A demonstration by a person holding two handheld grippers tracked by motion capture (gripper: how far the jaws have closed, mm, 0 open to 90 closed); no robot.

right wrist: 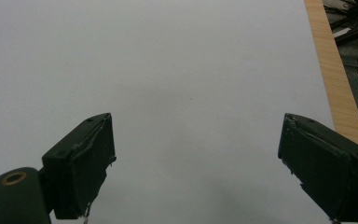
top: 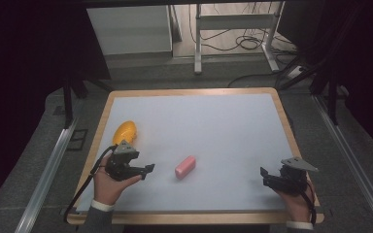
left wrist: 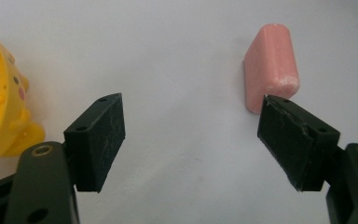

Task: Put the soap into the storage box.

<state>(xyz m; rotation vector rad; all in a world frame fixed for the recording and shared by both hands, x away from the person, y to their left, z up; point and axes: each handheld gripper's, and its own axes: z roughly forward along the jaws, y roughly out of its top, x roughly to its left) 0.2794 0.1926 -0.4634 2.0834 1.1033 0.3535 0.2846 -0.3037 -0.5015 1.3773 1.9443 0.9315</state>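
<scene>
**Both grippers spread wide, pink block lying free between them**

Start at your left: a yellow toy (top: 125, 131) with small raised dots sits near the left edge of the white table (top: 223, 121), just beyond your left hand (top: 108, 187). Your left gripper (top: 143, 172) is held low over the near-left part of the board, pointing toward the middle. In the left gripper view its jaws stand wide apart with bare white surface between them, and they hold nothing. The yellow toy (left wrist: 0, 98) shows at that view's left edge, beside the left jaw.

Next comes the pink block (top: 185, 166), a rounded bar lying flat on the table near the middle of the near half, just beyond the left gripper's tips. In the left gripper view the pink block (left wrist: 270, 65) lies ahead of the right jaw, outside the gap; whether the jaw tip touches it I cannot tell.

At your right, your right hand (top: 296, 204) holds the right gripper (top: 267, 177) by the near-right corner, well apart from the block. In the right gripper view its jaws are spread wide over bare table, and the wooden rim (right wrist: 335, 79) runs along the right side.
</scene>
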